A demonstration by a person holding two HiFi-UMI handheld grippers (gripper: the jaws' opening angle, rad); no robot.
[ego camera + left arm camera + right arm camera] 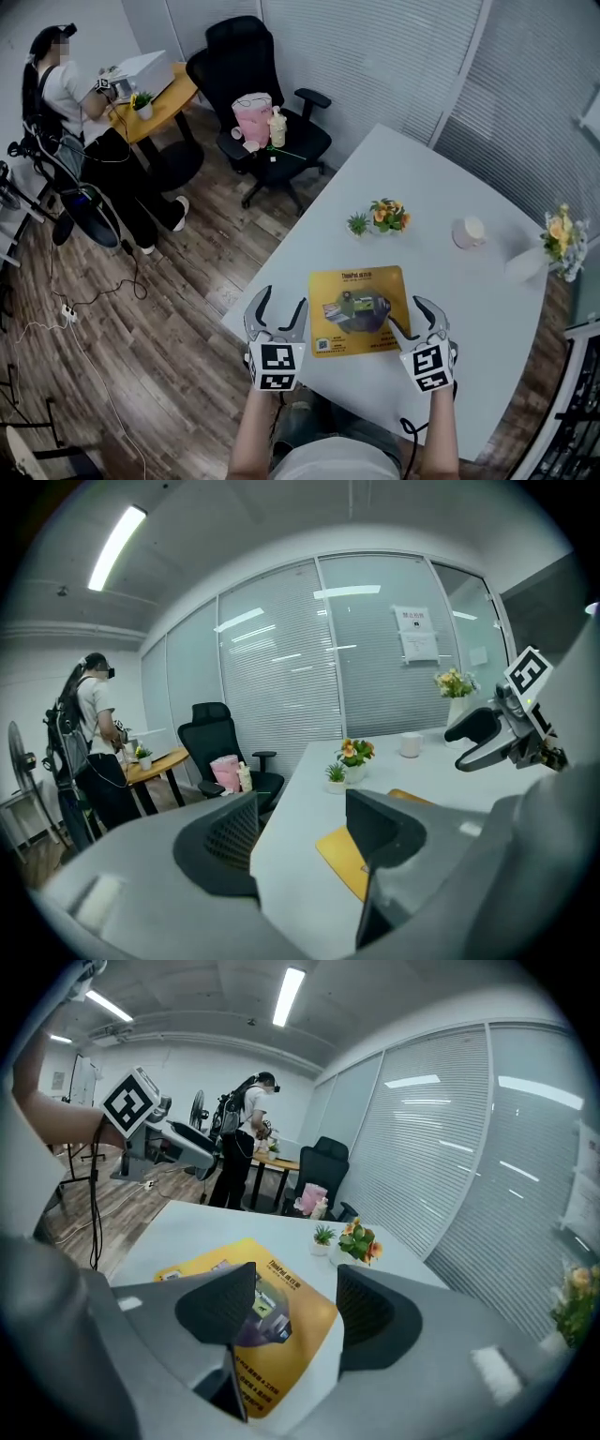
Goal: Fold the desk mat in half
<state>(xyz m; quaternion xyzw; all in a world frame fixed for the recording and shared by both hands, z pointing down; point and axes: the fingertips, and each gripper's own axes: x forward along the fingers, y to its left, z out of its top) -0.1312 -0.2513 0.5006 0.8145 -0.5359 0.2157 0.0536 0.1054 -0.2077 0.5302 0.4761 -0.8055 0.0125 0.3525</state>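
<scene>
The yellow desk mat [359, 310] lies flat and unfolded on the white table [469, 309], its printed side up, near the front edge. My left gripper [277, 313] hovers open just off the mat's near left corner, above the table's edge. My right gripper [413, 317] is open over the mat's near right corner. In the left gripper view, a yellow corner of the mat [342, 858] shows between the open left gripper [300, 829] jaws. In the right gripper view, the mat [281, 1326] spreads below the open right gripper [295, 1305].
Two small potted plants [378, 219], a white cup [468, 232] and a flower vase [561, 243] stand farther back on the table. A black office chair [258, 103] holding a pink bag stands beyond the table's left corner. A person [80, 131] works at a wooden desk far left.
</scene>
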